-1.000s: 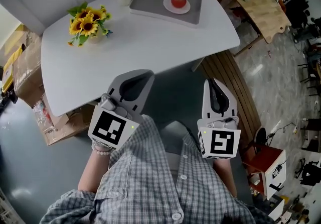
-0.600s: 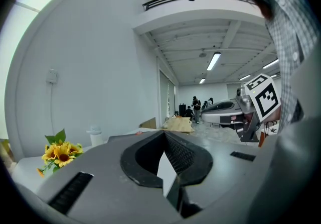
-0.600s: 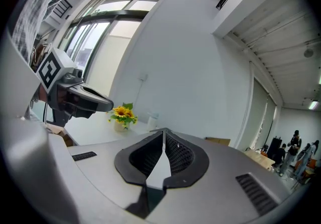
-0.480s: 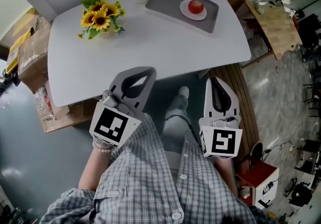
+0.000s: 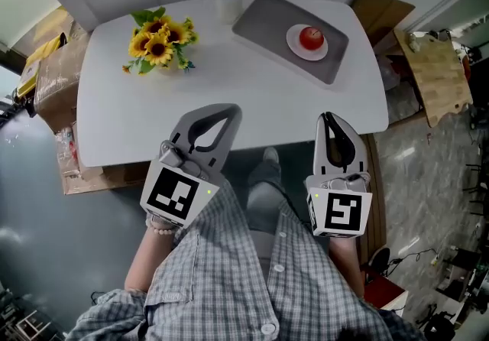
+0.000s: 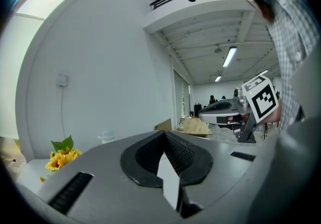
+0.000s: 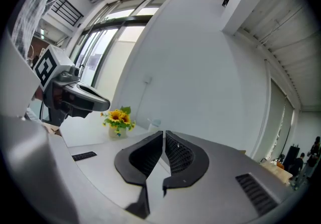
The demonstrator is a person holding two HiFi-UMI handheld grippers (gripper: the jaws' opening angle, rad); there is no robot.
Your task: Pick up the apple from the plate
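i've stepped nearer, but the apple (image 5: 311,37) on the far-right plate (image 5: 293,47) is not yet in reach. left tongs (image 5: 220,109) and right tongs (image 5: 328,115) both pressed together, empty.

Place: a lab-like workroom, not a home.
Floor: bare grey floor (image 5: 46,202), below and left of the left gripper (image 5: 218,110).
Storage: brown cardboard boxes (image 5: 53,87) on the floor, well left of the left gripper.
Materials: pale wooden board (image 5: 439,72), well right of the right gripper (image 5: 330,118).
Gear: black cables and stands (image 5: 451,271), on the floor to the right of the right gripper.
Ceiling: long fluorescent tube lights (image 6: 229,56), high ahead of the left gripper.
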